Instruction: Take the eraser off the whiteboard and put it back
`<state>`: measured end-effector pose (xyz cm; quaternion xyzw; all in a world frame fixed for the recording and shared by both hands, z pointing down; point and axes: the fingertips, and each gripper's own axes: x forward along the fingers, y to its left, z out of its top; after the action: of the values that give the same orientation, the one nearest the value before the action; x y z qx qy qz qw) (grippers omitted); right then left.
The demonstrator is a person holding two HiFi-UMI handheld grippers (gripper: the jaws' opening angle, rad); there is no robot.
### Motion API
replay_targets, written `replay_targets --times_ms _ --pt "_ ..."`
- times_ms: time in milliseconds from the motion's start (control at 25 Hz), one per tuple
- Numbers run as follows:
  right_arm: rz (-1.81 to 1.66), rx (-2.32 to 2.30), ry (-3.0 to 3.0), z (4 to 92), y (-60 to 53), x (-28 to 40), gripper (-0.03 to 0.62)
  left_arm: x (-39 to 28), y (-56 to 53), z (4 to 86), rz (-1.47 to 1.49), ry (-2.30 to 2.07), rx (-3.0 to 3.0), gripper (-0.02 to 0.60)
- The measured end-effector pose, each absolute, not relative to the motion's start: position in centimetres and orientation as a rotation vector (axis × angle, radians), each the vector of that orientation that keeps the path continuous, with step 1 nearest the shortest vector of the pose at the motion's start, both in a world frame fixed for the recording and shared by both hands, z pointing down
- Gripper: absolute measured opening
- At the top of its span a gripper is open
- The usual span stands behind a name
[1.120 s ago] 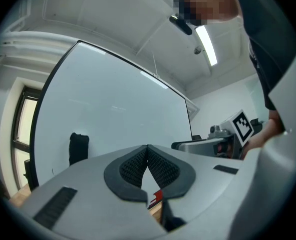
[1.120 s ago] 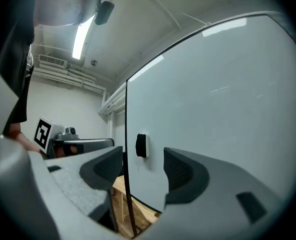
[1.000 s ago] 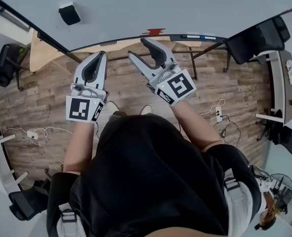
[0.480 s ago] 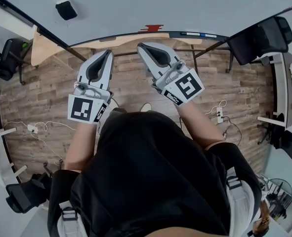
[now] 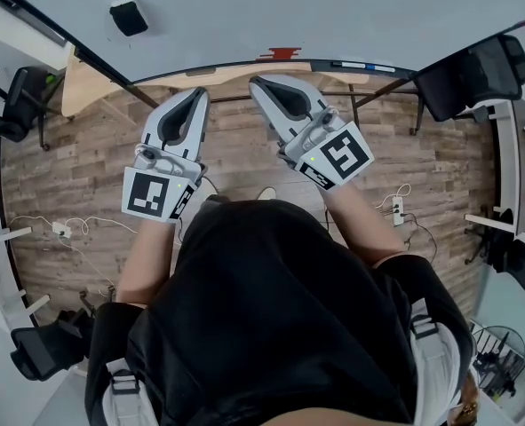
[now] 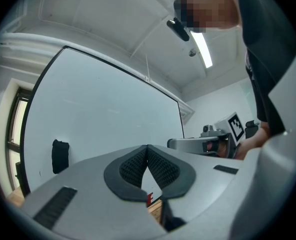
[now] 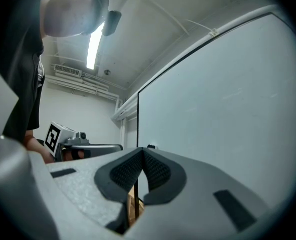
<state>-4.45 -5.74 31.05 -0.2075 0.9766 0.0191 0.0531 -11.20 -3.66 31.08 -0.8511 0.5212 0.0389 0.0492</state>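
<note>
The black eraser [image 5: 129,18] sticks to the whiteboard [image 5: 271,7] at the upper left, well apart from both grippers. In the left gripper view the eraser [image 6: 60,155] shows left of the jaws. My left gripper [image 5: 197,92] is shut and empty, its pads meeting at the tip [image 6: 147,147]. My right gripper [image 5: 255,82] is also shut with nothing in it [image 7: 141,150]. Both point roughly level at the board, side by side below its tray [image 5: 244,65]. A red item [image 5: 282,54] and markers [image 5: 360,65] lie on the tray.
Black office chairs stand at the right [image 5: 462,74] and the left [image 5: 13,105]. A wooden table [image 5: 89,82] sits under the board's left end. Cables and a power strip [image 5: 393,207] lie on the wood floor. A desk edge [image 5: 515,149] runs along the right.
The right gripper's jaws stood apart a second ago and have closed with nothing in them. Both grippers have risen a little toward the board.
</note>
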Motion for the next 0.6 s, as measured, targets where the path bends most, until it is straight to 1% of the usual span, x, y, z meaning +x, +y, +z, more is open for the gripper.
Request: replay_targets --times_ms 600 --pt "0.045 -0.612 2.990 31.6 -6.6 -6.4 0.002 -13.4 -4.7 31.6 0.093 1.604 -2.610 -0.005"
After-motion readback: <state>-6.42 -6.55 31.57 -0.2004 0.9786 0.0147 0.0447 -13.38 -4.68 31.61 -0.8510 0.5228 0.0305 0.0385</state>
